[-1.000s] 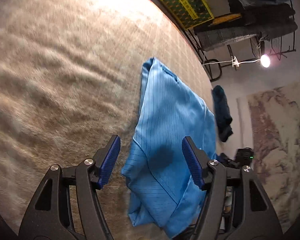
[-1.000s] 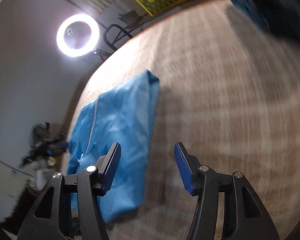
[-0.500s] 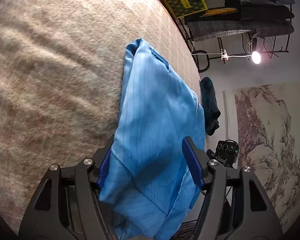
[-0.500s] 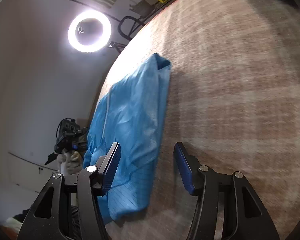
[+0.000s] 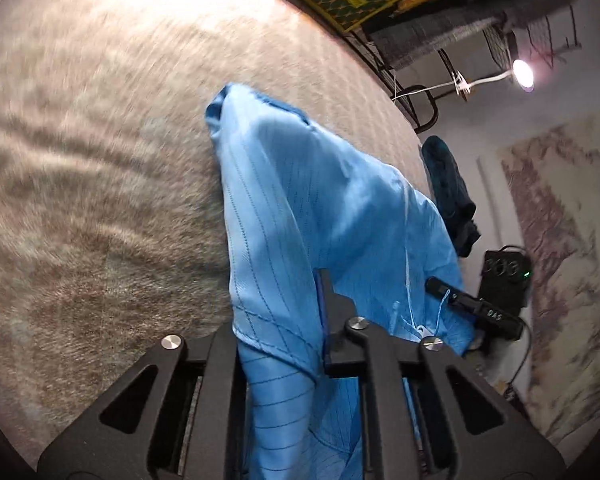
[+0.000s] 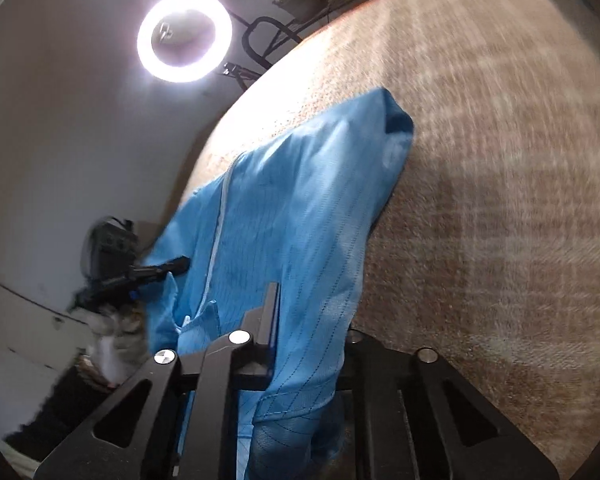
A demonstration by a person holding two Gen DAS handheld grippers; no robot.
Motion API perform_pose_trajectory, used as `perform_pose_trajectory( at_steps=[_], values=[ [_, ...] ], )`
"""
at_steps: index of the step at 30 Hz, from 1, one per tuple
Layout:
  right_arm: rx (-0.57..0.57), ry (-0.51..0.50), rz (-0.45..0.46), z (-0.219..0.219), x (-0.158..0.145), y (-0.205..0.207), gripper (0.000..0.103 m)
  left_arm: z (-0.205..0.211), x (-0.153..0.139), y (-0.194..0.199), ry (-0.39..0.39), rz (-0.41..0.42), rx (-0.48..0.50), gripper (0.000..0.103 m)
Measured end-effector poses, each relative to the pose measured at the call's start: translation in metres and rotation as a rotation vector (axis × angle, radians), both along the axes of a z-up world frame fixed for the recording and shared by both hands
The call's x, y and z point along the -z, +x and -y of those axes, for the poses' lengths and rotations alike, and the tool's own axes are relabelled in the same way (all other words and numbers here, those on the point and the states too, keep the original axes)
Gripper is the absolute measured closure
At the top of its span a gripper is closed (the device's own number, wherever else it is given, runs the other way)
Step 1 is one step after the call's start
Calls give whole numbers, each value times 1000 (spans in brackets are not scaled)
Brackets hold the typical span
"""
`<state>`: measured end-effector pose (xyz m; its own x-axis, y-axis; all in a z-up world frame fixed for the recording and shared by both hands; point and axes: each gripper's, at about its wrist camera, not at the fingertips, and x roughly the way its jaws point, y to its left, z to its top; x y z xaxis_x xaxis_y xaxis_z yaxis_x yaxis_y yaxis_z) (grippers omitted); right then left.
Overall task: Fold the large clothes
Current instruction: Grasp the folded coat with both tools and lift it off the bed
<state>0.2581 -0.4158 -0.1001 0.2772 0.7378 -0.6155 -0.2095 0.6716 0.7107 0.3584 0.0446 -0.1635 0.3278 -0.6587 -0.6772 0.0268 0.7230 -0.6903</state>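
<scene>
Both grippers closing: left gripper [image 5: 300, 320] and right gripper [image 6: 300, 336] pinch blue garment [image 5: 300, 200] near hem | lift evenly, carry fold far across carpet [image 5: 100, 120], keep edge taut.

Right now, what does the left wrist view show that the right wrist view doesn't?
Only the left wrist view shows the clothes rack, a small lamp and a dark garment at the carpet's edge. Only the right wrist view shows the ring light. Both show the blue garment on the beige carpet, each gripper's jaws closing on its near edge.
</scene>
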Motion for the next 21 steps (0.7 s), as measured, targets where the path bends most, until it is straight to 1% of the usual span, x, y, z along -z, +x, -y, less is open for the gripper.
perform_pose_trajectory(
  at_steps=[6,8,12,14,17,21],
  values=[
    [4,-124,75,-1,-25,-17,98,13,-33,-13,44,84,18,98],
    [0,-154,101,-4,-38,-22,98,21,-44,-16,49,109,27,98],
    [8,-183,151,5,-63,-32,98,43,-60,-19,42,133,47,99],
    [21,-196,169,15,-74,-38,98,58,-67,-20,40,147,67,99],
    [54,-215,197,43,-90,-47,99,79,-75,-15,37,169,106,99],
    [100,-239,228,82,-109,-55,99,125,-84,-1,11,189,155,99]
  ],
)
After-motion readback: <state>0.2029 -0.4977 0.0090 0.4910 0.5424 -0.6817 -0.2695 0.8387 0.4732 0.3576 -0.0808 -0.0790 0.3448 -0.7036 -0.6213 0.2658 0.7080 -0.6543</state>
